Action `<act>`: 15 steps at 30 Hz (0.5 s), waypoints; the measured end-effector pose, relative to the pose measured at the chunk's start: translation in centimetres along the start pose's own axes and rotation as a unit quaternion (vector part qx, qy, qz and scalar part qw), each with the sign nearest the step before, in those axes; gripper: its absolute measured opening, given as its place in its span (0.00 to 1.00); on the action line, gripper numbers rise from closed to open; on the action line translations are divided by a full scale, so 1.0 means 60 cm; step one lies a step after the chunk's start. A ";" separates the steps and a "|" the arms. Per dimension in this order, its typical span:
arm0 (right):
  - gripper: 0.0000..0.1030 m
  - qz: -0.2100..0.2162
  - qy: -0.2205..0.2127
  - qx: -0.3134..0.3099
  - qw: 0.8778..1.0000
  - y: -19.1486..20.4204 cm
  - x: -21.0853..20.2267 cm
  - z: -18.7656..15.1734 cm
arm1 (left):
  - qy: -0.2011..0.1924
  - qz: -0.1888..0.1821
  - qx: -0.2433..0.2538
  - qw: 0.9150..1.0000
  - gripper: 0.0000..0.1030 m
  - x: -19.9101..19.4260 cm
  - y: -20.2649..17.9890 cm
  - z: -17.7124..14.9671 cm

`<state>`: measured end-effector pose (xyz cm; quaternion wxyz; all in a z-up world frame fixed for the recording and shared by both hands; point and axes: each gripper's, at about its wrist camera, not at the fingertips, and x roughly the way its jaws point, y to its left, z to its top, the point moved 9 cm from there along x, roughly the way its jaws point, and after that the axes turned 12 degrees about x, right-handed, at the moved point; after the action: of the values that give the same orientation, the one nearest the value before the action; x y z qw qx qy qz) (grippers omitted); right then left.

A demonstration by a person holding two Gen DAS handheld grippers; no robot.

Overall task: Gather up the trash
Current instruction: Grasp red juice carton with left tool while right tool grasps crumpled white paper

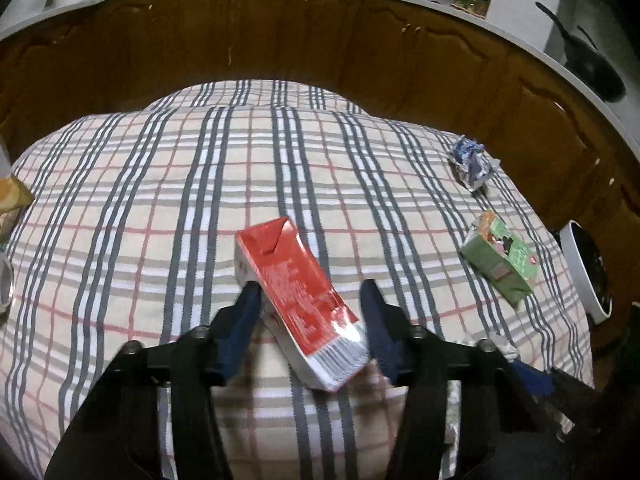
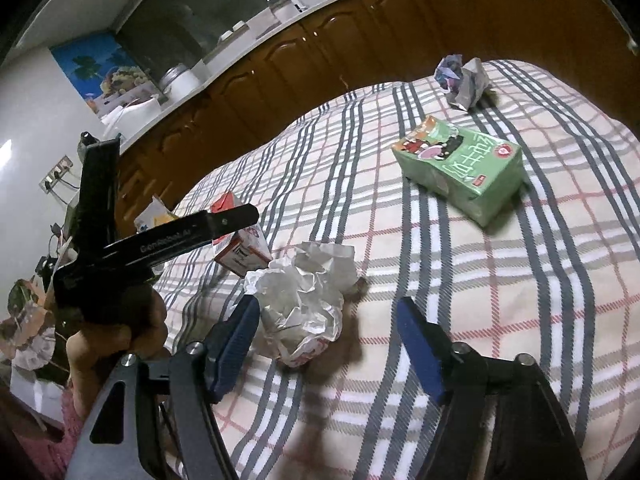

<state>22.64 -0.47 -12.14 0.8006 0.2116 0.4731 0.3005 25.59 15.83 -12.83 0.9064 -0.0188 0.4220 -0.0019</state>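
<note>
1. Left wrist view: the left gripper (image 1: 310,298) points forward and down over the table (image 1: 140,184), which wears a plaid cloth. Its fingers (image 1: 244,312) stand wide apart.
2. A red carton (image 1: 298,300) lies flat between them, skewed, its far end toward the left finger and its near end toward the right one. The left finger looks to touch the carton's side; the right finger sits just beside it, contact unclear. Nothing is clamped.
3. To the right lie a green carton (image 1: 498,264) and, farther off, a crumpled foil wrapper (image 1: 472,162), well apart from the red carton. A white bin (image 1: 576,268) shows at the table's right edge.
4. Right wrist view: the right gripper (image 2: 328,326) angles down over the same table (image 2: 520,300), fingers (image 2: 236,336) spread wide.
5. A white paper ball (image 2: 304,300) rests on the cloth between them, against the left finger and well clear of the right one, not gripped.
6. Beyond lie the green carton (image 2: 460,168) and the wrapper (image 2: 464,78). At left, the left gripper (image 2: 236,220) reaches across, held in a hand (image 2: 116,340), with the red carton (image 2: 240,252) at its tip.
</note>
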 end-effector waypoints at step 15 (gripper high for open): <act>0.00 0.005 -0.046 -0.001 0.999 -0.014 -0.084 0.019 | -0.046 -0.050 0.054 0.996 0.29 -0.062 -0.097 0.020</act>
<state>22.02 -4.58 -8.95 0.8203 0.2266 0.4344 0.2950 24.17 10.15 -9.00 0.9235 0.0088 0.3772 -0.0690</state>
